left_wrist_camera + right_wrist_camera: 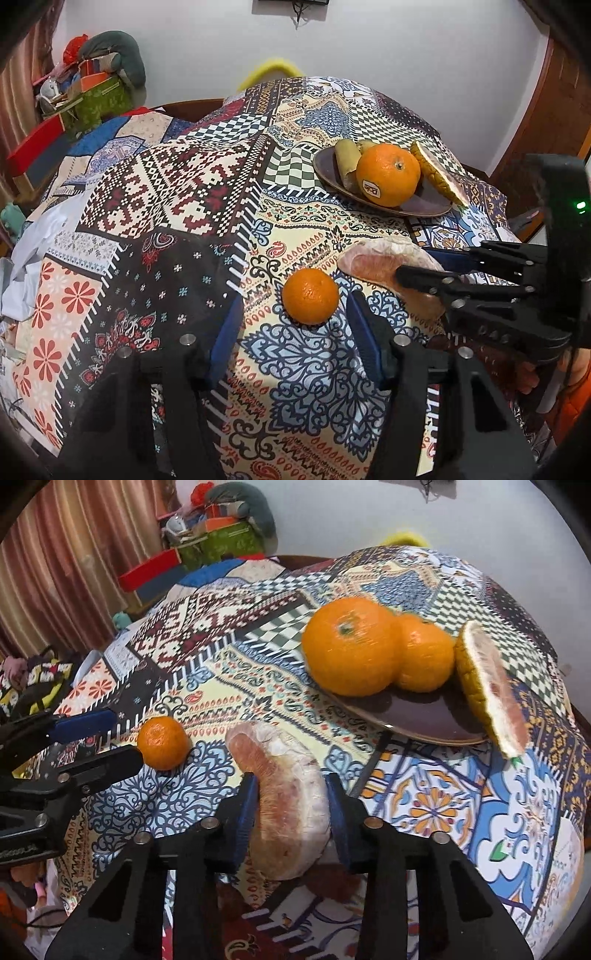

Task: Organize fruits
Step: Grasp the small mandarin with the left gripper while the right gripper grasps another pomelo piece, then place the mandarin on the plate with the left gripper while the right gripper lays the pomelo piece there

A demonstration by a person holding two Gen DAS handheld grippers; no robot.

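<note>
Patchwork cloth (177, 192) in many prints covers the table, with a white wall behind and a curtain (55, 561) at the far left. Boxes (218, 535) and oddments are piled in the back left corner.

On the left, the left gripper (295, 321) points down at a mandarin (311, 296) lying on the cloth. Its blue pads stand on either side of the fruit with a gap showing on each side, so they are not pressing it.

Just right of the mandarin lies a peeled pomelo segment (284, 797), pale pink. The right gripper (291, 805) has both pads against its sides, holding it while it rests on the cloth.

Farther back and to the right sits a brown plate (424, 205). It carries a big orange (388, 174) with a sticker, a smaller orange (424, 653) beside it, a greenish fruit (347, 162), and a pomelo slice (487, 690) with yellow rind leaning over its right rim.
</note>
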